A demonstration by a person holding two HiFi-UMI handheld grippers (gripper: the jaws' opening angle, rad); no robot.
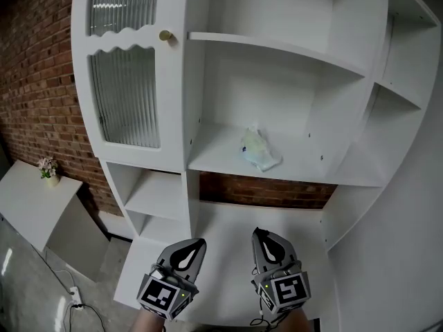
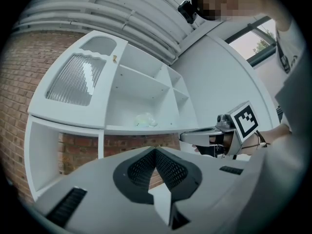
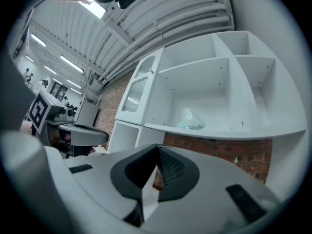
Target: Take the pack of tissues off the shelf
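Both tools are clenched and empty: I've got the left tool (image 1: pixel 196 244) and right tool (image 1: pixel 259 235) low, well below the pack of tissues (image 1: pixel 259 150), which lies alone on the shelf (image 1: pixel 311 171). Ribbed glass door (image 1: pixel 124 95) stands left of it, divider panel (image 1: pixel 342 123) right; the front edge is open.

Ahead of and above the left gripper (image 1: pixel 196 246) and the right gripper (image 1: pixel 261 236), the tall white curved shelf unit (image 1: pixel 214 154) runs past the head view's top and right edges. Up and left of the left gripper, the ribbed glass cupboard door (image 1: pixel 124 95) blurs whatever lies behind it. Straight ahead of the right gripper, the small crumpled pale pack of tissues (image 1: pixel 259 149) is too small for any print to be read. Behind the grippers, the left hand (image 1: pixel 147 321) and the right hand (image 1: pixel 285 321) are cut off by the bottom edge.
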